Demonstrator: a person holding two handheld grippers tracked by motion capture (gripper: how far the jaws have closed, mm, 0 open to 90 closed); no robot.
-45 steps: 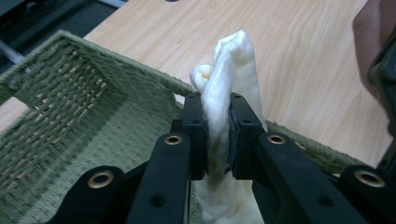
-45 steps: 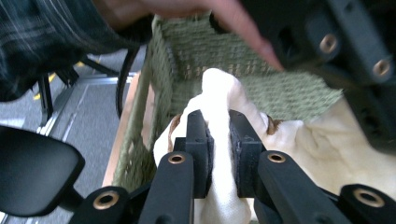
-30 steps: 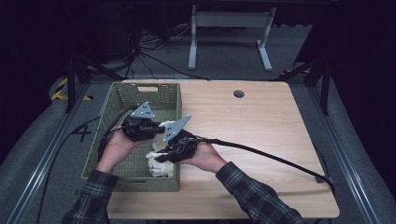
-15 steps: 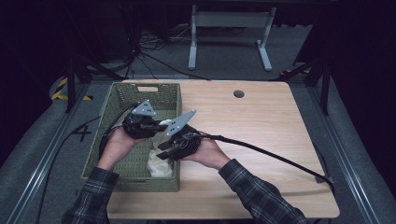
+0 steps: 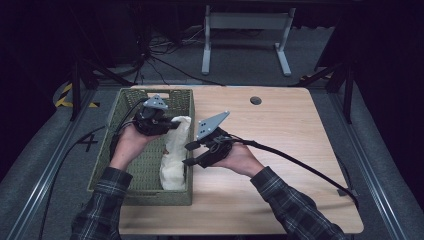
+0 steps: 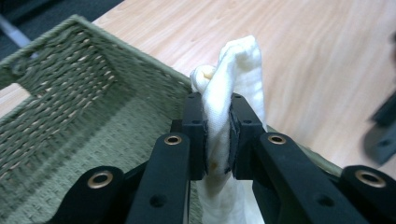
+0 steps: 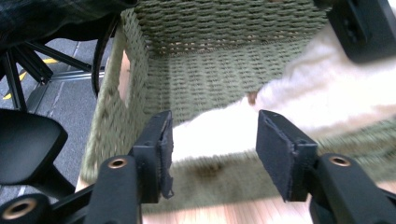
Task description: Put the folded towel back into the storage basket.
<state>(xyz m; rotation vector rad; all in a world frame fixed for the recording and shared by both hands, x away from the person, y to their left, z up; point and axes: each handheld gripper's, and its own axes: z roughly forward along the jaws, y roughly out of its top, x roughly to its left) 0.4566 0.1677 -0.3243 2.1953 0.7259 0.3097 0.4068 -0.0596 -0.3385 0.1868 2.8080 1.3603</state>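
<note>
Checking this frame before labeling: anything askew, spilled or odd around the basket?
One thing: the white cloth is half out of the green basket, draped over its right wall, its upper end pinched in the left gripper. It shows small yellowish spots near the pads. The right gripper is open just outside that wall, holding nothing. Nothing looks spilled or broken.

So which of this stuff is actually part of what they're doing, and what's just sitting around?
In use:
- white cloth, pinched in the left tongs
- green woven basket it hangs into
- right tongs, open beside the basket

Lying about:
- metal stand on the floor
- floor cables
</note>
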